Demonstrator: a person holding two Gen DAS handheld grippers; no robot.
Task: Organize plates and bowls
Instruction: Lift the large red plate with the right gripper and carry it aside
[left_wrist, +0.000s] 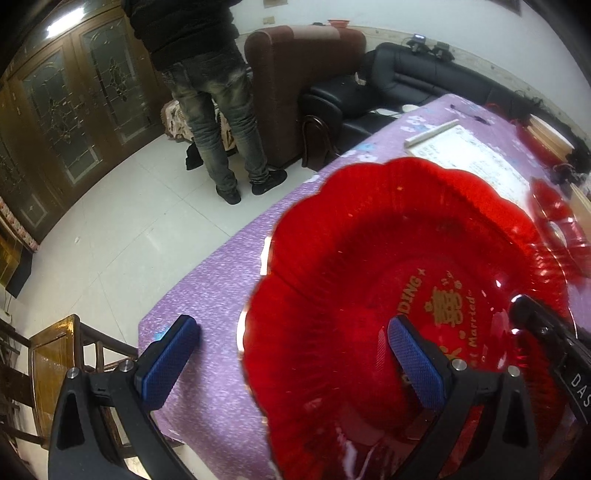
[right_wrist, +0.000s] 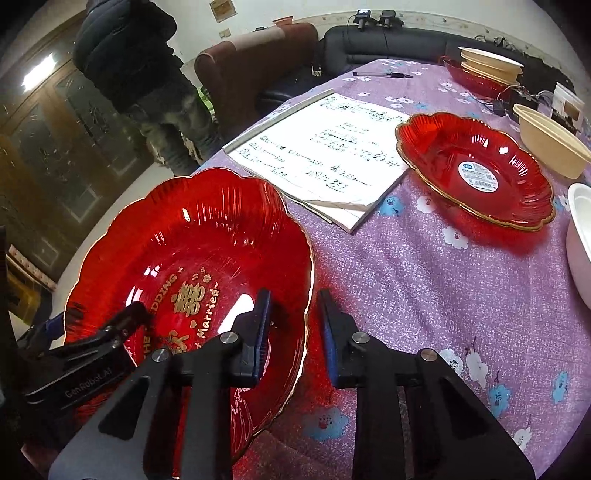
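Red scalloped plate (right_wrist: 192, 258) w/ gold rim and gold lettering sits at the near-left edge of the table (right_wrist: 406, 295), on a purple floral cloth; part of it overhangs the edge. Right gripper (right_wrist: 291, 306) straddles the plate's right rim: one finger inside the dish, the other outside over the cloth, jaws narrowed round the rim. Whether the pads actually press on the rim cannot be told; a slim gap shows. Left gripper (left_wrist: 291, 347) straddles the opposite rim, jaws wide apart: one blue pad (left_wrist: 413, 362) over the plate's well, the other outside, above the cloth, neither touching the plate.

Second red plate (right_wrist: 476, 170), w/ a round label in its centre, lies well apart at right rear. Notebook (right_wrist: 321, 155) w/ handwriting lies open between the two plates. Beige bowl (right_wrist: 550, 144) just behind plate 2; stacked beige bowls (right_wrist: 491, 62) at the far edge. Pen (right_wrist: 384, 75) beyond the notebook. A person (right_wrist: 140, 74) stands on the floor by an armchair (right_wrist: 255, 62).
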